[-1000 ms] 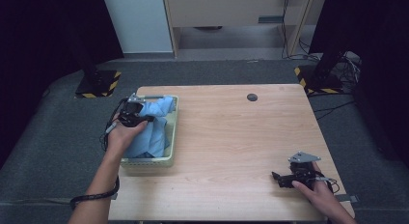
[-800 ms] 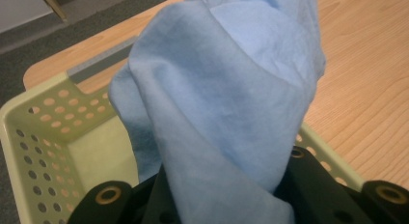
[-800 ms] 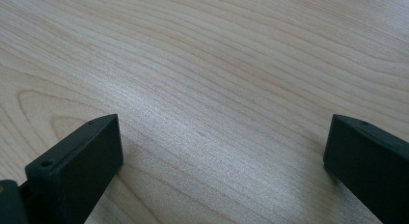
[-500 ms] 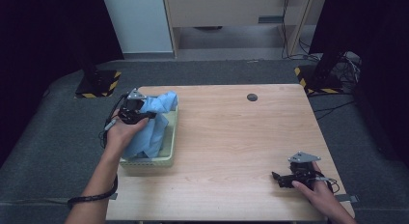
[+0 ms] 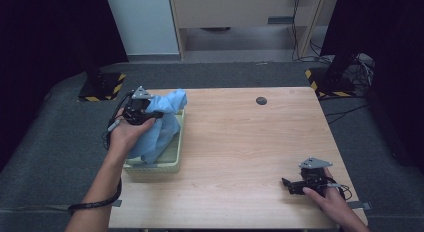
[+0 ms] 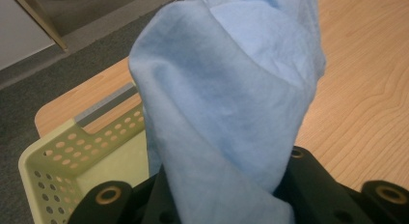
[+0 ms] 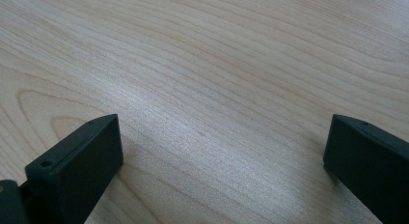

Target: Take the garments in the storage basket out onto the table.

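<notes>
While clamped, left gripper (image 5: 156, 113) holds cloth (image 5: 161, 128)

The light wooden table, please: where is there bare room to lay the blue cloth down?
The light wooden table is bare from the pale green perforated basket across to the right gripper, past the small dark disc. The left edge is crowded: basket, blue cloth and left gripper.
</notes>
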